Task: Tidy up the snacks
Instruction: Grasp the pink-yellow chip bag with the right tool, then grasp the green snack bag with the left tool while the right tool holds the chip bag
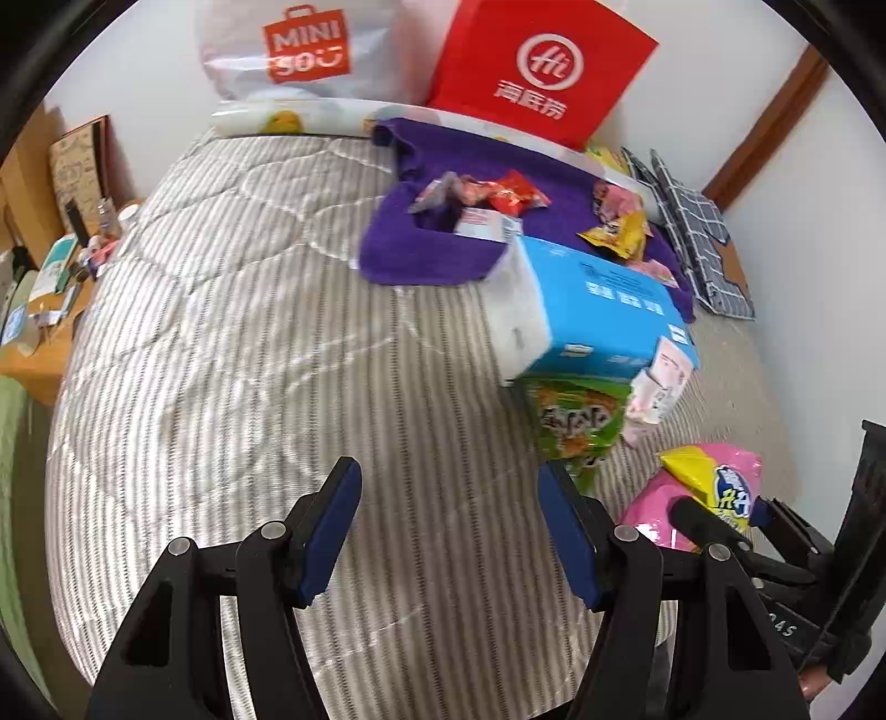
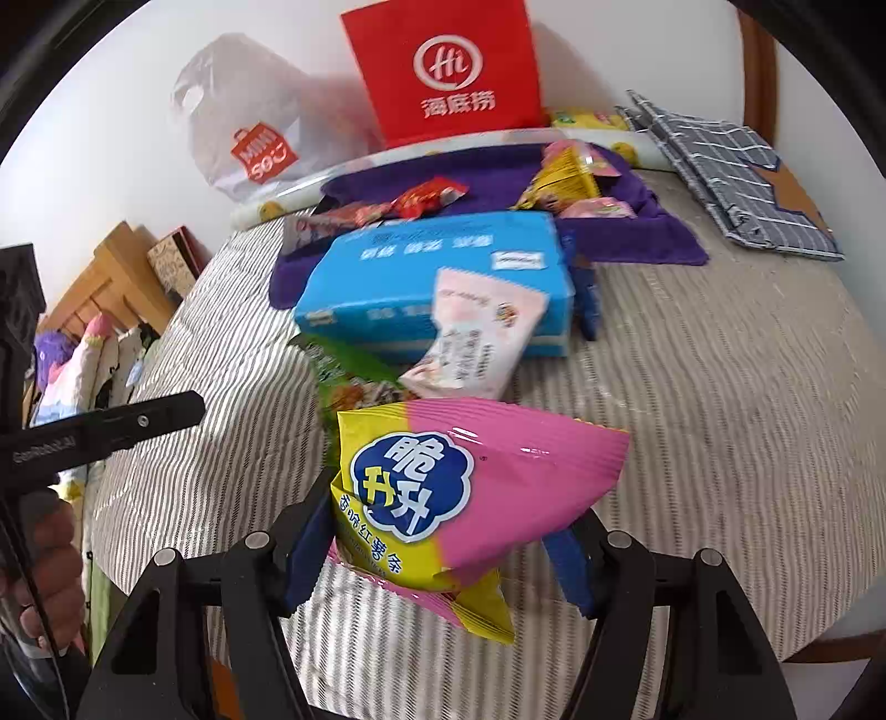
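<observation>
A pink and yellow snack bag [image 2: 476, 487] sits between the blue pads of my right gripper [image 2: 443, 531], which is shut on it, just above the striped quilt [image 2: 692, 421]. The left wrist view shows the same bag [image 1: 714, 487] at the lower right, pinched by the right gripper [image 1: 720, 512]. My left gripper [image 1: 447, 476] hovers open over bare quilt with nothing between its fingers. Beyond the bag lie a green snack bag [image 1: 576, 421], a pale pink packet [image 1: 659, 387] and a blue tissue pack [image 1: 598, 304]. Small red and yellow snacks [image 1: 515, 194] lie on a purple towel [image 1: 410, 249].
A red paper bag [image 1: 542, 72] and a white plastic shopping bag [image 1: 299, 50] lean on the wall at the bed's far end. A checked cloth [image 1: 698, 232] lies at the far right. A cluttered wooden bedside table [image 1: 39, 354] stands left of the bed.
</observation>
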Motion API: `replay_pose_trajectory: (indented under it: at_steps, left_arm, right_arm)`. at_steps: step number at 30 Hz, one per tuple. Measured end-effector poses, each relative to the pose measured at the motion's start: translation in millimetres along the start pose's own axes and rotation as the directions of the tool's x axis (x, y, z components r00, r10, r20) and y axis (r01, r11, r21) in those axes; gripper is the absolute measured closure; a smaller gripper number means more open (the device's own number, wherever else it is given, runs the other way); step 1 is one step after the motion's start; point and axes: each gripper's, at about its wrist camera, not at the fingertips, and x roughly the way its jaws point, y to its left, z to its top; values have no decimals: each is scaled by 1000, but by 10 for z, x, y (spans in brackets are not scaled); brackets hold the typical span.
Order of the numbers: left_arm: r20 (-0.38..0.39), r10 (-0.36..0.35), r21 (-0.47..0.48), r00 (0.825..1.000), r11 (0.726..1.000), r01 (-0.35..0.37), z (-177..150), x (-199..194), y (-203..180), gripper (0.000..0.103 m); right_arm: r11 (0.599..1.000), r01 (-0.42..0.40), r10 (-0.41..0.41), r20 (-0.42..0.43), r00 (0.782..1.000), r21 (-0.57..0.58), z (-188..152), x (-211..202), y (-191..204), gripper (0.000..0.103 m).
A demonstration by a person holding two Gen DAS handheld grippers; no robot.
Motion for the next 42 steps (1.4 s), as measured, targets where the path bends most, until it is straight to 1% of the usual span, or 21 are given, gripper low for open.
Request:
replay_pose_trajectory:
  at_steps: [4,8,11,14,17,19,23,26,29,31,33,37,42]
  left_arm:
    - [-12,-30,30,999,999,31,25,88,-176,37]
    - [-18,-84,76,996,993,85,44,161,-416,37]
    - [-27,-98,110,995,989,100,65,234,-580,37]
    - [-44,-82,126,996,988,87,99,353,-710,37]
    - [-58,-54,113,997,992,60,149,491,-772,37]
    - [-70,-48,110,996,992,55,169,570,-804,37]
    - [-68,-10,124,998,992,19,207,683,-842,37]
    - [-85,-15,116,996,993,25,226,766,-837,38]
    - [-85,4,116,996,993,6,235,831,-844,44]
    - [-93,1,110,996,994,10,238,860,-843,52]
    - [-92,-8,106,996,994,18,238,872,-833,55]
    - [-83,-32,110,996,993,41,221,844,-812,59]
    - [-71,-47,119,996,991,55,186,758,-779,59]
  right_arm:
    - [1000,20,-20,22,1000,5,-4,-116,-133,36]
    - [999,44,-44,37,998,21,-8,-195,-280,36]
    - [998,57,-58,42,997,34,-19,-237,-392,36]
    - [997,53,-55,38,998,53,-23,-248,-507,36]
    - [996,57,-60,39,997,72,-27,-247,-606,36]
    - [995,56,-59,35,998,84,-24,-241,-666,36]
    - [993,67,-70,29,997,96,-13,-230,-761,36]
    - [992,74,-76,23,997,99,-2,-205,-799,36]
    - [992,86,-86,4,996,95,-7,-148,-815,36]
    - [992,82,-82,-4,997,95,-11,-119,-817,36]
    - [992,84,-84,-9,996,93,-9,-104,-808,36]
    - [992,90,-90,-10,996,86,12,-99,-769,36]
    - [992,103,-103,-9,995,79,23,-92,-717,36]
